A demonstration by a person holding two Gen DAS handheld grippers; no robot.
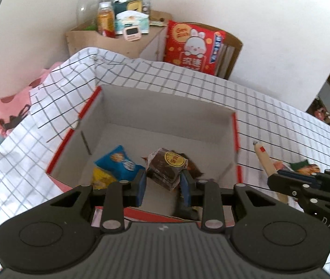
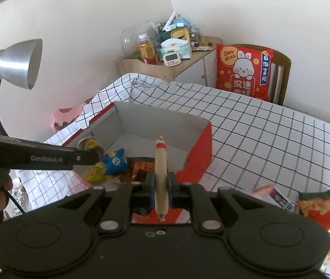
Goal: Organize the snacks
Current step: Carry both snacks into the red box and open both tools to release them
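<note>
A: Where's the sausage [image 2: 161, 162]?
B: Pinched mid-length in the right gripper [image 2: 161, 187], long axis pointing ahead, tip over the box's [image 2: 197, 160] near corner

A: And the left gripper [image 1: 163, 182]?
B: Its fingers [image 1: 142, 181] clamp a brown packet [image 1: 165, 169], already above the box floor, so it's nearer

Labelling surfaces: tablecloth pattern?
White tablecloth with a thin black grid; clearest in the right wrist view.
</note>
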